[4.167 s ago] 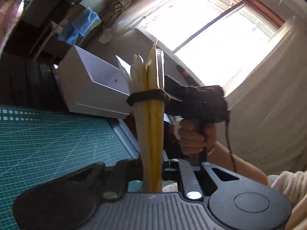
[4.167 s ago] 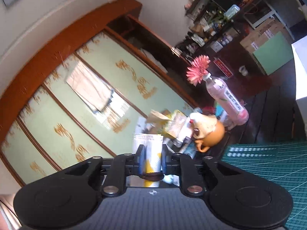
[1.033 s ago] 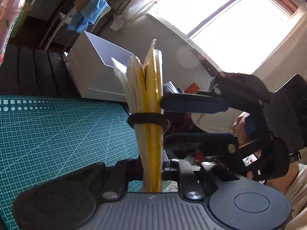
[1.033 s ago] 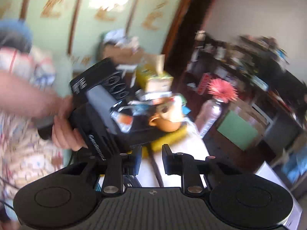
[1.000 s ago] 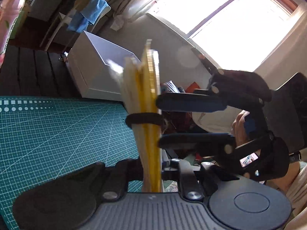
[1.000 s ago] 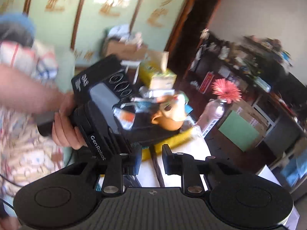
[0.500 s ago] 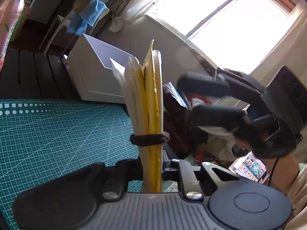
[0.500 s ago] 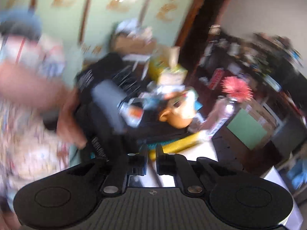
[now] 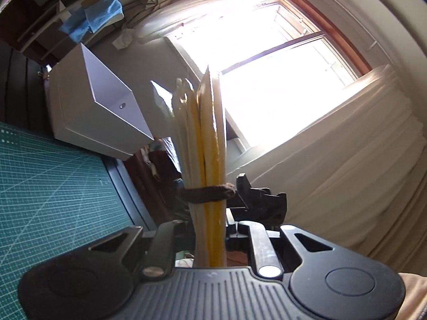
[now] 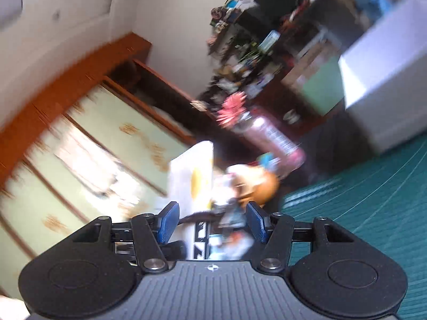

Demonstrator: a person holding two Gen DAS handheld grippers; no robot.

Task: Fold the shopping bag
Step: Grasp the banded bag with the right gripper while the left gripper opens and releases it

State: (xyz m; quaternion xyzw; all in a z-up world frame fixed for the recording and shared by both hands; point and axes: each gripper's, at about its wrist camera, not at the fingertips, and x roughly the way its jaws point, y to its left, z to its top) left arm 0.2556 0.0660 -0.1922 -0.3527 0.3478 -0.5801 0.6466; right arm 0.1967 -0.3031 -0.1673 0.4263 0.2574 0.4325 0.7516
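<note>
My left gripper (image 9: 209, 236) is shut on the folded shopping bag (image 9: 205, 144), a flat white and yellow bundle held upright, seen edge-on. A dark cord (image 9: 210, 193) is wrapped round its lower part. My right gripper shows behind it (image 9: 260, 200), close to the cord. In the blurred right wrist view my right gripper (image 10: 212, 220) is open, blue pads (image 10: 168, 218) apart, with the bag (image 10: 196, 170) and its cord just beyond the pads.
A green cutting mat (image 9: 53, 186) covers the table, also in the right wrist view (image 10: 373, 200). A white open box (image 9: 93, 112) stands at its far edge. A pink bottle with a flower (image 10: 269, 136) and an orange teapot (image 10: 263, 186) stand by the mat.
My right gripper has opened and swung round, now facing the bag from the other side. The cord sits a little higher on the bag. The left gripper keeps its hold, tilted more upward.
</note>
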